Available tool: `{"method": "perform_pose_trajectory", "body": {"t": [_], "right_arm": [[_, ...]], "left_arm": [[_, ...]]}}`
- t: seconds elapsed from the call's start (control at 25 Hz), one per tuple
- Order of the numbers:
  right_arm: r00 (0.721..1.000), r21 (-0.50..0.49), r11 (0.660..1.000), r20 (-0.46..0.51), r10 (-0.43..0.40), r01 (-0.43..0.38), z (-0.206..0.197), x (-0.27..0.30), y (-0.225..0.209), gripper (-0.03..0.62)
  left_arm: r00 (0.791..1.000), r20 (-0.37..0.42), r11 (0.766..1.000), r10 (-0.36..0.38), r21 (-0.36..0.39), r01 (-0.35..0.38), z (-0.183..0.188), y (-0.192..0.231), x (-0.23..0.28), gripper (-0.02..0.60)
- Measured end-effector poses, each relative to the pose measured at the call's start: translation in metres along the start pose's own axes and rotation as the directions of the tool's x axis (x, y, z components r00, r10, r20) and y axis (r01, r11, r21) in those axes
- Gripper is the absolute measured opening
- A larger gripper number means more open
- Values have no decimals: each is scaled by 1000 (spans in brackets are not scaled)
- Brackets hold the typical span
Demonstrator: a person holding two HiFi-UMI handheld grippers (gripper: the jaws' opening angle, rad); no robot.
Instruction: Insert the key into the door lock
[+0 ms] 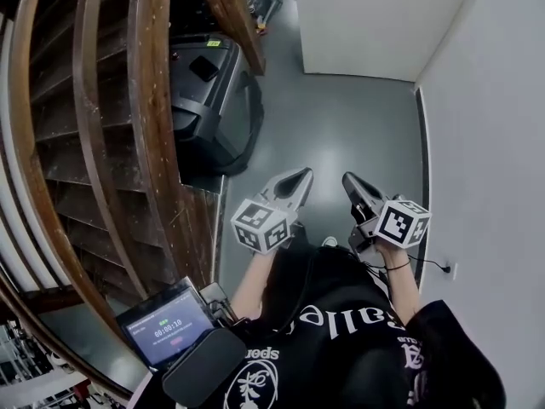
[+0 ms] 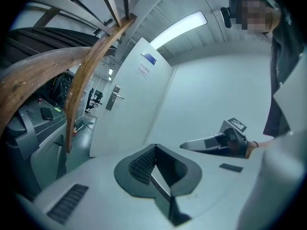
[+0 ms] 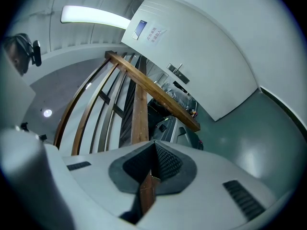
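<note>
My left gripper [image 1: 300, 180] and right gripper [image 1: 352, 182] are side by side in front of the person, above a grey floor [image 1: 341, 126], both aimed forward. They are near each other but apart.

In the left gripper view the jaws are closed tip to tip, with nothing between the ribbed pads [image 2: 141, 163]. In the right gripper view the jaws are likewise pressed together at the tips and grip nothing. Only a wooden post [image 3: 139, 114] of the staircase behind shows through the slit lower down. I cannot make out a key in any view.

The white door [image 2: 132, 114] is ahead, well apart from both grippers. Its metal handle [image 2: 115, 97] and plate sit on the door's left edge in the left gripper view. The lock itself is too small to tell.

A curved wooden staircase [image 1: 102, 143] fills the left of the head view. A black machine [image 1: 209, 100] stands on the floor just beside it. A white wall [image 1: 494, 143] runs along the right. A small lit screen [image 1: 170, 324] shows at the bottom left.
</note>
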State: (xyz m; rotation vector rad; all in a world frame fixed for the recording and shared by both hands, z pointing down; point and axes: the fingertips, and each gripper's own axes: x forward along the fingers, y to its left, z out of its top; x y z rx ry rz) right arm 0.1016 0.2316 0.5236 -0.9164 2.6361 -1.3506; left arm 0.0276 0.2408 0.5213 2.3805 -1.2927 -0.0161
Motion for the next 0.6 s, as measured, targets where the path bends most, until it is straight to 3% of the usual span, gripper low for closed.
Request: {"method": "perform_pose_trajectory", "body": {"t": [0.24,0.6], "right_arm": [[1000,5,1000,-2,18,-18,-5,-20,-3,18],[1000,8,1000,22,13,-13,-4,-52,-14,18]], "left_arm": [[998,-6,998,63,4,-63,-11,-11,-7,5],[995,40,996,91,2,-92,-14,-31,-18,5]]}}
